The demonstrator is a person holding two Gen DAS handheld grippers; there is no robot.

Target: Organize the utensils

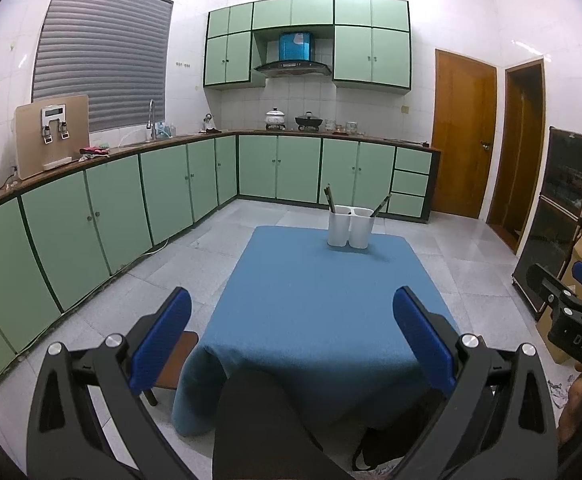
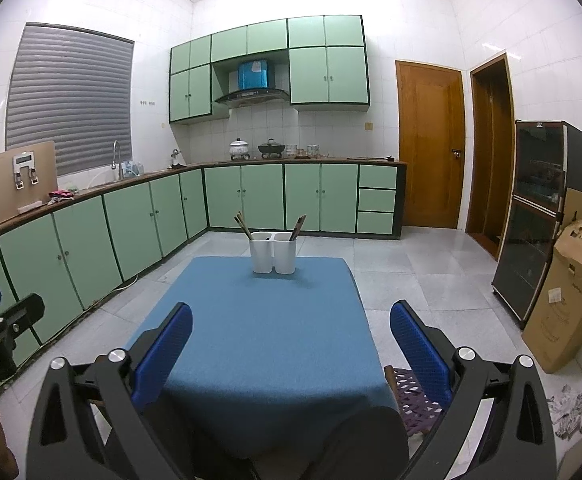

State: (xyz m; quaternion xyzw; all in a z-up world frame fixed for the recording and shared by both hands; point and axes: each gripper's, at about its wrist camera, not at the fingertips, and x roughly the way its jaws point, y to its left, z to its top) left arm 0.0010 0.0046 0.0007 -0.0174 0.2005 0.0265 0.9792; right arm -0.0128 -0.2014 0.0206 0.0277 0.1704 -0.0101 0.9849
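Nearest the cameras, the left gripper (image 1: 292,336) and the right gripper (image 2: 291,340), each a black frame carrying blue textured pads, are held low at the near edge of the table, jaws spread wide and empty; this reads as a rest or start-or-finish posture, well back from the work. Between the frames a dark-clothed knee (image 1: 259,412) suggests that the person sits at the near side. Each gripper also appears at the margin of the other's view, showing the two held side by side and apart. Beyond them lies the square table draped in a blue cloth (image 2: 259,344), bare over most of its surface. At its far edge stands the white two-compartment utensil holder (image 1: 350,227), upright, placed centrally where either hand could reach. Dark brown sticks, likely chopsticks, lean outward from it: one set (image 2: 243,226) in the left compartment, another (image 2: 298,227) in the right, so the utensils look already sorted by compartment. No loose utensil is visible on the cloth. Farther back, mint-green base cabinets (image 1: 171,188) line the walls.
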